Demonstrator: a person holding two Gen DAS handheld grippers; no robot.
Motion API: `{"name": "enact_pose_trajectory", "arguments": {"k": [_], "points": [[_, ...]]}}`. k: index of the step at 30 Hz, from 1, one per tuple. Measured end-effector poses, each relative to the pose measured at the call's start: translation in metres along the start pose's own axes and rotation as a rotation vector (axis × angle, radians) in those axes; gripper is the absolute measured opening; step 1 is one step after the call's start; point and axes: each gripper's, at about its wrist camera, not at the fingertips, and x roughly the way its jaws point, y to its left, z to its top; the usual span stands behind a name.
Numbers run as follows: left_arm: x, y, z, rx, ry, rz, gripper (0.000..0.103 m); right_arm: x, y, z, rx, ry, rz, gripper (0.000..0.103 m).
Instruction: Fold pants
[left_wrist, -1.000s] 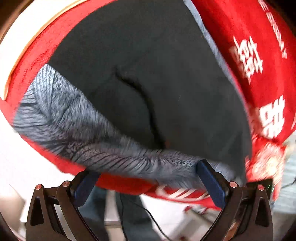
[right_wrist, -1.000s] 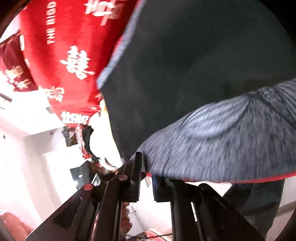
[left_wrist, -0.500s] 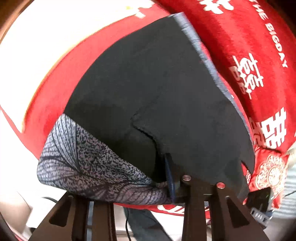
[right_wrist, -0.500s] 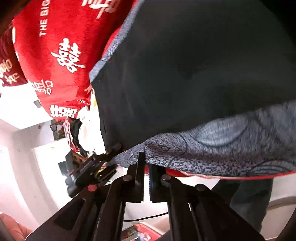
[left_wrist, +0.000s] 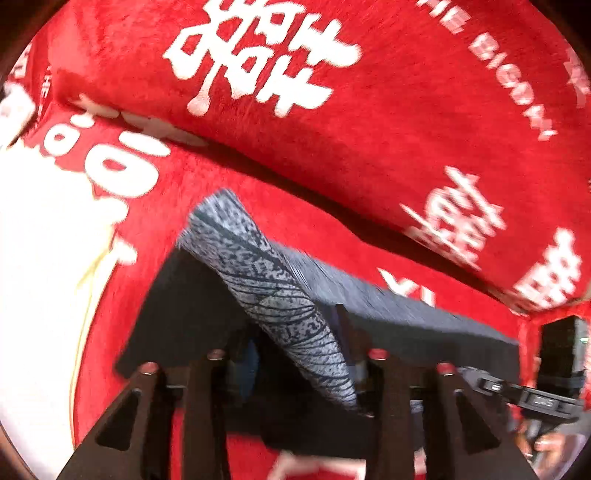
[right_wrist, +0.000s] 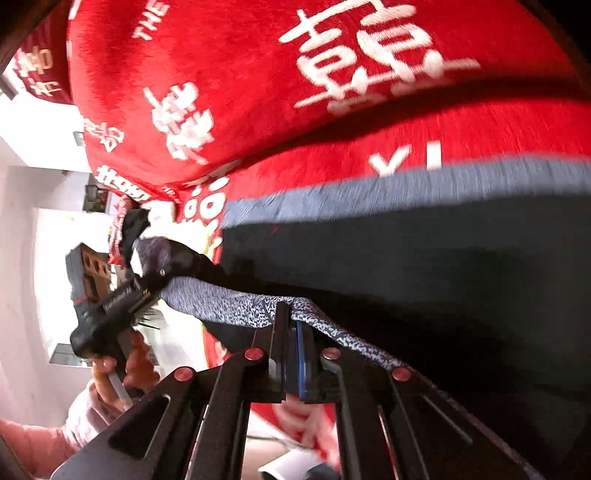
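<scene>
Red blanket (left_wrist: 369, 122) with white characters fills background, upper fold bulging over lower layer. Dark pants (right_wrist: 424, 266) lie on blanket, below its bulging fold; grey-blue hem strip runs along pants' far edge. Patterned grey waistband (left_wrist: 280, 295) lifted off blanket, stretched between both grippers. Right gripper (right_wrist: 291, 350) fingers together, clamped on waistband. Left gripper (left_wrist: 295, 373) grips waistband's other end; fingers look pinched on fabric in right view. Person's hand (right_wrist: 125, 369) holds left gripper's handle, beside blanket's edge.
</scene>
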Motion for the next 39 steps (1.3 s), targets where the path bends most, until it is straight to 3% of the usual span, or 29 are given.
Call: {"name": "enact_pose_trajectory", "arguments": {"k": [2,4,6,8,11,12,14,16,19,21,23,25,27,31,39], "points": [[0.029,0.003,0.009,-0.018,0.016,0.037,0.047,0.015,-0.013,0.025,0.004,0.013,-0.023,0.004],[0.053,0.010,0.013,-0.028,0.010,0.122,0.070,0.033,-0.028,0.049,0.030,0.017,-0.045,0.005],[0.067,0.014,0.018,-0.029,-0.013,0.190,0.078,0.052,-0.046,0.062,0.047,0.049,-0.081,0.005],[0.069,0.014,0.023,-0.021,-0.013,0.227,0.078,0.071,-0.059,0.071,0.046,0.089,-0.116,0.005],[0.038,0.015,0.026,-0.010,-0.069,0.255,0.078,0.074,-0.061,0.077,0.041,0.101,-0.130,0.009],[0.023,0.010,0.026,0.014,-0.091,0.271,0.078,0.068,-0.056,0.077,0.029,0.089,-0.145,0.015],[0.008,0.004,0.020,0.071,-0.093,0.295,0.078,0.048,-0.039,0.074,-0.022,0.039,-0.176,0.067],[0.004,-0.008,0.009,0.145,-0.055,0.288,0.078,0.026,-0.023,0.067,-0.069,-0.014,-0.149,0.067],[0.028,-0.022,-0.012,0.230,0.030,0.317,0.078,0.023,-0.012,0.057,-0.080,0.027,-0.099,0.059],[0.060,-0.022,-0.022,0.239,0.095,0.372,0.079,0.045,-0.016,0.056,-0.089,0.090,-0.149,0.057],[0.070,-0.021,-0.028,0.225,0.080,0.424,0.087,0.064,-0.032,0.058,-0.075,0.119,-0.250,0.051],[0.066,-0.024,-0.029,0.218,0.083,0.453,0.089,0.058,-0.039,0.065,-0.042,0.061,-0.234,0.050],[0.058,-0.029,-0.034,0.219,0.125,0.445,0.089,0.038,-0.040,0.067,-0.019,0.007,-0.280,0.052],[0.033,-0.055,-0.055,0.277,0.156,0.418,0.089,-0.019,-0.043,0.048,-0.011,-0.078,-0.221,0.058],[0.020,-0.145,-0.111,0.404,0.252,0.227,0.089,-0.112,-0.068,-0.060,0.092,-0.153,-0.323,0.059]]}}
